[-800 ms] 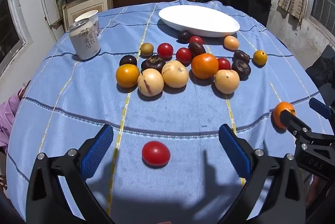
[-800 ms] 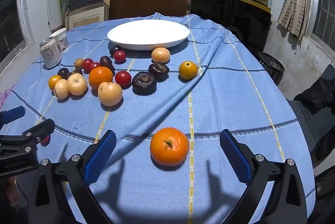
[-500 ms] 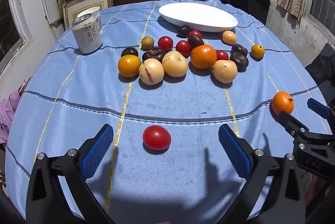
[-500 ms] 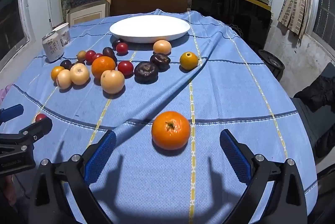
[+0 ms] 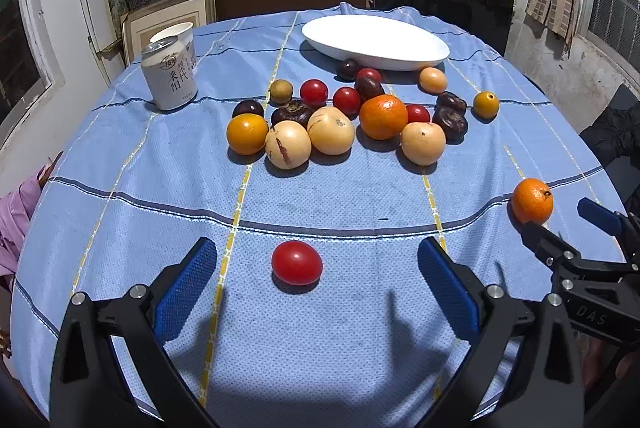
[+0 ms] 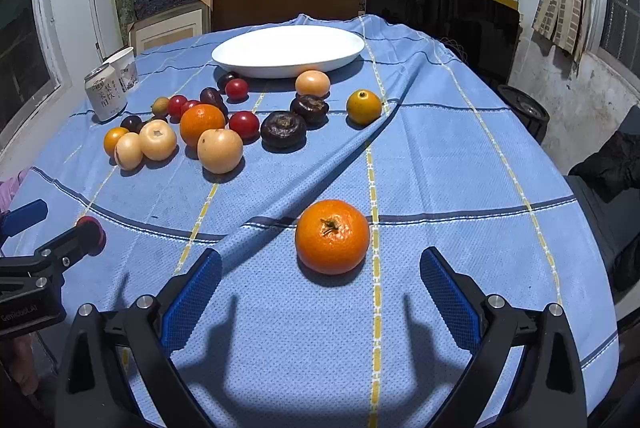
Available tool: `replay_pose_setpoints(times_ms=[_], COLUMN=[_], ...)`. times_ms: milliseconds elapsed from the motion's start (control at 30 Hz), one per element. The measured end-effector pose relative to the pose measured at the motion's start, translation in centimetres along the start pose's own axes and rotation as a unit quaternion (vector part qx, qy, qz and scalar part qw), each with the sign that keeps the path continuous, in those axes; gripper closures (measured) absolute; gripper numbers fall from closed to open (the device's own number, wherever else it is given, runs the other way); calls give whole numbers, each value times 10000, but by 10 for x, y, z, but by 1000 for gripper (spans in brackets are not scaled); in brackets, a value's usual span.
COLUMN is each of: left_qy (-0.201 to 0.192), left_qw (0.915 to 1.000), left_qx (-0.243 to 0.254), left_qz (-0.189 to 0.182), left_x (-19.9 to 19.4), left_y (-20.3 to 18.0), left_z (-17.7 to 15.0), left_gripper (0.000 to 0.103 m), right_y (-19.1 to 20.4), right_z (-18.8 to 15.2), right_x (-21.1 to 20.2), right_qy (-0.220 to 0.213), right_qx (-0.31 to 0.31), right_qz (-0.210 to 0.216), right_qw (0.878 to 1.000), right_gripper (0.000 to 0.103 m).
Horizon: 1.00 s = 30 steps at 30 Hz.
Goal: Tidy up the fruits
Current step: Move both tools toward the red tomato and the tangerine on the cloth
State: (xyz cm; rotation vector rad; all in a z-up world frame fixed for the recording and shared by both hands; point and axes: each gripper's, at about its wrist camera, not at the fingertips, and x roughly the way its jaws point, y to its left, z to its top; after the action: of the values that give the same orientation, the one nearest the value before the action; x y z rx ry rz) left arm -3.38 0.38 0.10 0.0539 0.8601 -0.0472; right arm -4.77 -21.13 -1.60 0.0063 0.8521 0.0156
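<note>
A red tomato [image 5: 297,263] lies on the blue cloth, in line with the gap of my left gripper [image 5: 316,284]. That gripper is wide open and touches nothing. An orange [image 6: 332,236] sits on the cloth just ahead of my right gripper [image 6: 320,292], which is also wide open and clear of it. Each gripper shows in the other's view: the right gripper [image 5: 564,220] beside the orange [image 5: 533,201], the left gripper [image 6: 56,224] with the tomato [image 6: 95,234] behind its finger. The white plate [image 5: 376,42] stands bare at the far side.
Several fruits cluster mid-table before the plate: another orange [image 5: 383,117], pale round fruits, small red tomatoes, dark purple ones. A drink can [image 5: 169,74] and a paper cup stand far left. A cloth fold [image 6: 320,172] runs diagonally. Shelves and boxes stand behind the table.
Both grippers have drawn back a little, so the tomato and the orange now sit farther out toward the fingertips. The jaws stayed wide open and no fruit moved.
</note>
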Motion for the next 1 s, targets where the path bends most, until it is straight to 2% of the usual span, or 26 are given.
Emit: replay_pose_setpoints(times_ms=[1000], left_qy=[149], left_qw=[9998], left_qx=[-107], left_qz=[-5], left_x=[5], left_y=[2], left_z=[-7], left_gripper=[4], right_y=[3], right_z=[-4], right_x=[3], right_qy=[-24], right_qx=[-1], right_qz=[6], right_qw=[10000], right_gripper=[3])
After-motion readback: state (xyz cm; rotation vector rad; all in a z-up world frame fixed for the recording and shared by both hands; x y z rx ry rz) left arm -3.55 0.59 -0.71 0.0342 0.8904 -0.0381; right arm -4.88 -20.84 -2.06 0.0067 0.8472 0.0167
